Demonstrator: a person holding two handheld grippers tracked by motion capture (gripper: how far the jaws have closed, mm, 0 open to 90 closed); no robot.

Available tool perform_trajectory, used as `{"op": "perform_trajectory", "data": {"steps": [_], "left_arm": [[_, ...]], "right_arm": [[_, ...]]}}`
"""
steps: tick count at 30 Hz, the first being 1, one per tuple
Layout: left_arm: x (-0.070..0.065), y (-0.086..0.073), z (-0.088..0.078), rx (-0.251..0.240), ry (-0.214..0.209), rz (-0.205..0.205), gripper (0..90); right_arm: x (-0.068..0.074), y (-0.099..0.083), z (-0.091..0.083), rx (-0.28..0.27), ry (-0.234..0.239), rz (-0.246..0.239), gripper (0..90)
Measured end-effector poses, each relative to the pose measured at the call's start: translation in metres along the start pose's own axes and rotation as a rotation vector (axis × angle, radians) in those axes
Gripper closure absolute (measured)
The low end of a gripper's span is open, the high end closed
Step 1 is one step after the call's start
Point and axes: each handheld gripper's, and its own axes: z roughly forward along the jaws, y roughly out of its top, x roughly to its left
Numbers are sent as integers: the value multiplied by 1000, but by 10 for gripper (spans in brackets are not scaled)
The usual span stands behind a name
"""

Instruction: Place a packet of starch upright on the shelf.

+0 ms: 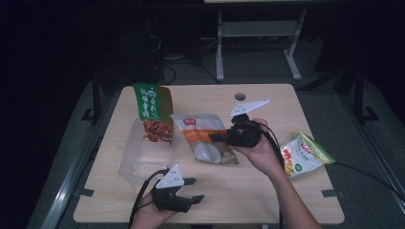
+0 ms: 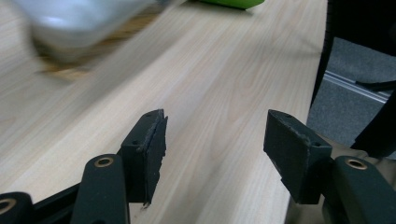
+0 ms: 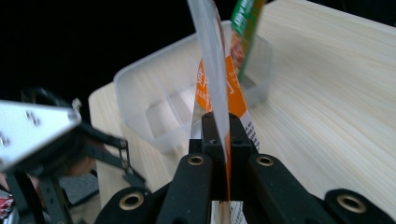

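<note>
1. Left gripper view: your silver pouch (image 2: pixel 79 23) is motion-blurred, cut off at top edge.
2. Green packet (image 2: pixel 229 3): just a sliver at top.
3. High view: print on the green bag (image 1: pixel 152 107) too small to read.

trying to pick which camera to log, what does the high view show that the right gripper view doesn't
High view alone: the yellow-green snack bag at the table's right, and the person's right hand.

Right gripper view alone: the right claw seen close, jaws shut on the edge of the orange-and-white foil pouch.

Both: that pouch, the clear plastic container, the green packet standing in it, the left claw, the pale wooden table.
</note>
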Motion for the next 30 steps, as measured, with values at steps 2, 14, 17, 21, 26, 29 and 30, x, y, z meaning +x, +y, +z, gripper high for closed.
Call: {"op": "perform_trajectory", "data": {"steps": [2,14,17,21,26,29,30], "left_arm": [[0,-1,-1,-3,-3,4,385],[-3,-5,-2,-9,-4,10,398],[-2,-5,-3,-8,3,27,395],[-1,-6,-3,-4,0,11,395],[-1,-7,-2,-12,3,7,396],[-2,-8,-2,-12,0,7,396],[-3,-9,-2,-15,-1,3,396]], "right_arm": [[3,10,9,9,12,-9,900],[13,59,67,15,81,-52,900],[17,69,83,17,101,-59,900],[21,78,101,23,117,-62,900],[25,88,136,28,151,-68,900],[26,90,155,32,172,-63,900],[25,89,167,37,184,-51,900]]}}
